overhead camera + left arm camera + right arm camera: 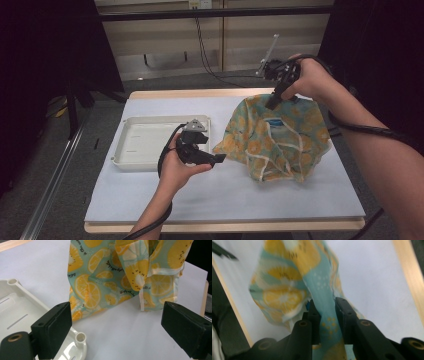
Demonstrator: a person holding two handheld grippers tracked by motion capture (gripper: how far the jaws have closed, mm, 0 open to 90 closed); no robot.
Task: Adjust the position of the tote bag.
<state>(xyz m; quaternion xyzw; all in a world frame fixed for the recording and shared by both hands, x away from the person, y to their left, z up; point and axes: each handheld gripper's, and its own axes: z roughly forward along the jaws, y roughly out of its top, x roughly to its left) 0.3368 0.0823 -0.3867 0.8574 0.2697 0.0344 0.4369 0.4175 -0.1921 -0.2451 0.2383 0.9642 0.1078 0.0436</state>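
Fruit-print cloth (pixel 287 295): blurred above the jaws in the right gripper view; its lower end ran out of sight between and below the two jaws, top cropped by the upper edge. In the left gripper view its upper part was cropped beyond the jaws.
White tray (pixel 15 305): cut off at the left edge, near corner hidden behind the left-hand jaw.
Dark shape (pixel 222 251): blurred, far left of the jaws; identity could not be told.
Small lettering on the cloth: too fine to read.
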